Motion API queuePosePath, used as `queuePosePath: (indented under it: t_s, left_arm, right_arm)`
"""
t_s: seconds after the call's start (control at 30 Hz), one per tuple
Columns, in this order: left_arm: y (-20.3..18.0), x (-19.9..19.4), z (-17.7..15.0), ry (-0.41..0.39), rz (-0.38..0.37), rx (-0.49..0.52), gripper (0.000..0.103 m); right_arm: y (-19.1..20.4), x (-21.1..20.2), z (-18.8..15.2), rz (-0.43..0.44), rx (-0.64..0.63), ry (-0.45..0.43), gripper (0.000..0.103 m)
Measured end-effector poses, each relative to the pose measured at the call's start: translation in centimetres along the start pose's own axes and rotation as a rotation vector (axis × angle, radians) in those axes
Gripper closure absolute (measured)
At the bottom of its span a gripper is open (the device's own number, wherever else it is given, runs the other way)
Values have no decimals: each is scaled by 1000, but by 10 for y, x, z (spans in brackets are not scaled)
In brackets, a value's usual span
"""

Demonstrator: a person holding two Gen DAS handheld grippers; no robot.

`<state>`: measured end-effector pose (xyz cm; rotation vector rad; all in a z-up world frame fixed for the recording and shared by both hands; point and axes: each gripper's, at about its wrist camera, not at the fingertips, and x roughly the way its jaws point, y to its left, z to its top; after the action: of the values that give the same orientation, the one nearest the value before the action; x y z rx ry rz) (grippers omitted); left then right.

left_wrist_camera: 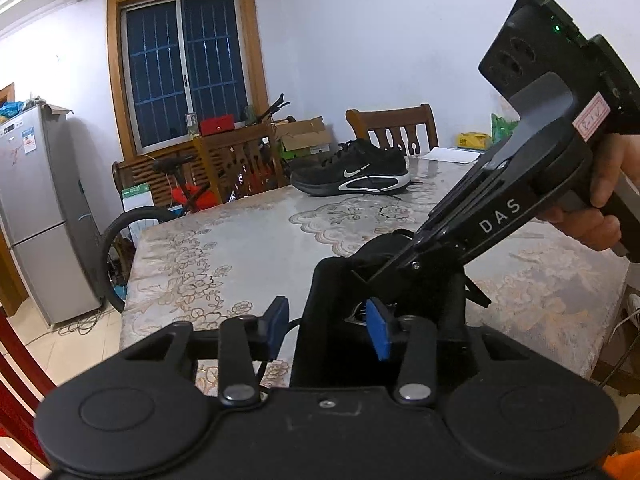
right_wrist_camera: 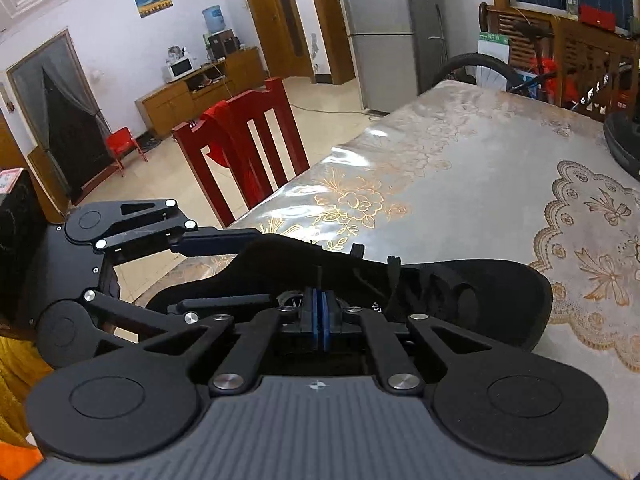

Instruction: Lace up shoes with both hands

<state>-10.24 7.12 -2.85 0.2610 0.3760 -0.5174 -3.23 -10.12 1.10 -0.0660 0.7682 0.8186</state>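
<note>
The near black shoe [right_wrist_camera: 460, 296] lies on the surface [right_wrist_camera: 460, 184], toe away from the red chair [right_wrist_camera: 244, 152]. The right tongs [right_wrist_camera: 319, 320] are pressed together over its laces. The left tongs [left_wrist_camera: 328, 326] straddle its heel, partly apart, the pads not touching it. A 2nd shoe [left_wrist_camera: 352, 170] sits well beyond the near shoe.

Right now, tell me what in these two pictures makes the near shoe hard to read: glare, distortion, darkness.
Left wrist view: the near shoe is a black mass merging with the black right gripper; fisheye bends the window frame.
Right wrist view: glare streaks the plastic tablecloth; the shoe's laces vanish in dark fabric; the corners are vignetted.
</note>
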Motion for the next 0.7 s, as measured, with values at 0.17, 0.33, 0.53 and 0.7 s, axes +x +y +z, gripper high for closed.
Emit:
queuePosePath:
  t_s: [0.17,0.33,0.53,0.7]
  left_arm:
    - [-1,1,0,3,-3,5,63]
    - [-3,-2,-2,-2,-10,8,63]
    - [-1,-2,-3,-2,-17,8,63]
    - [0,-3,-4,-4,-22,-1,62]
  right_arm:
    - [-1,0,-1,15,5,-9,100]
    - [-3,2,3,18,19,-16,100]
    - [-6,6,2,27,48,-52,100]
    - [-15,6,-2,61,110,-68,100]
